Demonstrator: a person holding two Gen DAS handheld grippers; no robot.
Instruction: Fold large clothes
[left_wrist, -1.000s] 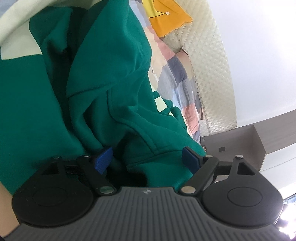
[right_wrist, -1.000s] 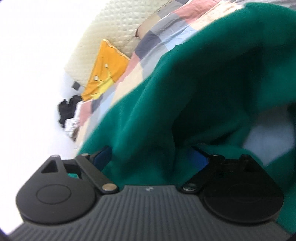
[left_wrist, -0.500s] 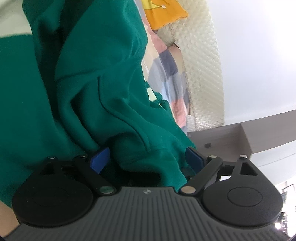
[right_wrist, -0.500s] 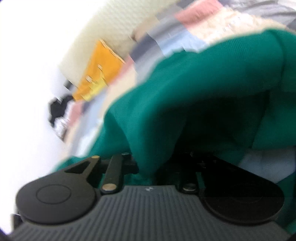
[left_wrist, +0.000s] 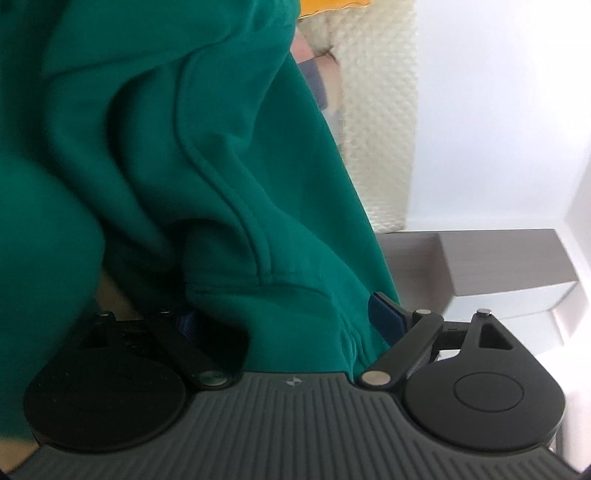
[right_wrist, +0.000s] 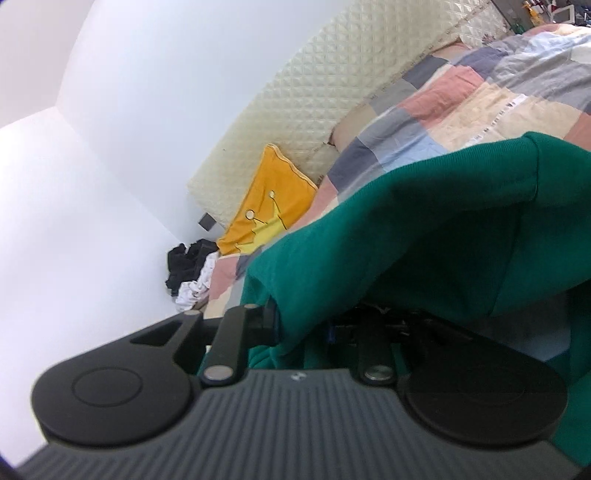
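We see the bed (right_wrist: 480, 96) first, spread with a patchwork cover of pink, grey, cream and pale blue squares, and a cream quilted headboard (right_wrist: 332, 85) running along the white wall behind it. Over the bed lies the task's thing, a large green sweatshirt (left_wrist: 155, 155), bunched in thick folds; in the left wrist view it fills most of the frame, and in the right wrist view a raised fold of it hangs across the lower right. Beyond the bed in the left wrist view stands a grey-brown cabinet (left_wrist: 498, 262). An orange cushion (right_wrist: 273, 199) with a yellow crown figure leans against the headboard, and a small heap of black and white clothes (right_wrist: 188, 269) lies in the corner beside it.

Our left gripper (left_wrist: 284, 317) has its jaws set wide, a hemmed fold of the sweatshirt lying between them; its blue pad (left_wrist: 384, 317) on the right sits just beside the cloth, not pressing on it. Our right gripper (right_wrist: 306, 325) has just drawn its jaws narrow, and they pinch a fold of the sweatshirt, which drapes over the linkage.
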